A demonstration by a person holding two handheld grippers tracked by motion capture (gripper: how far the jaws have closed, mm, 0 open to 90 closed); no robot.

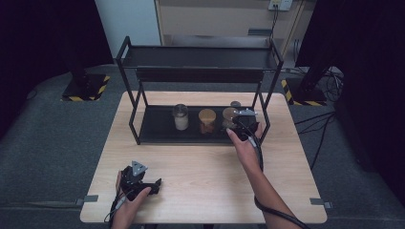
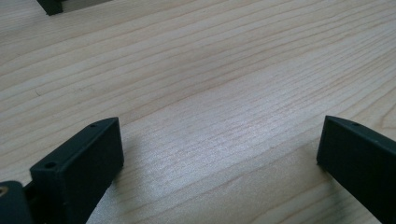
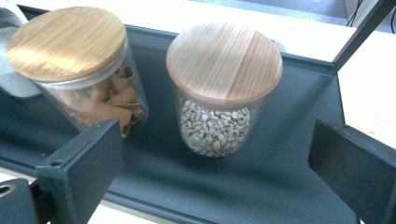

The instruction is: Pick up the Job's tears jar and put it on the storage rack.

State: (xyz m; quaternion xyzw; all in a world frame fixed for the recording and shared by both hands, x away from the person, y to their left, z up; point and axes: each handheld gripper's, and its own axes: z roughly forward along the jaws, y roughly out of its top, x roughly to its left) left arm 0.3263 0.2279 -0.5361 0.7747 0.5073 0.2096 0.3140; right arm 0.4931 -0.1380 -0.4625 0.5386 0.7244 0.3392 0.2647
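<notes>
Three glass jars stand in a row on the bottom shelf of a black metal rack. A jar of pale beans with a wooden lid sits straight ahead of my right gripper, whose jaws are open and short of it. In the high view that right gripper hovers at the shelf's front edge beside the bean jar. To its left stands a jar of brown pasta tubes, then a jar with white contents. My left gripper rests low over the table, open, nothing between its jaws.
The rack's top shelf spans above the jars, and its right post stands close to my right hand. The wooden table stretches between the grippers. Dark floor, stands and cables surround the table.
</notes>
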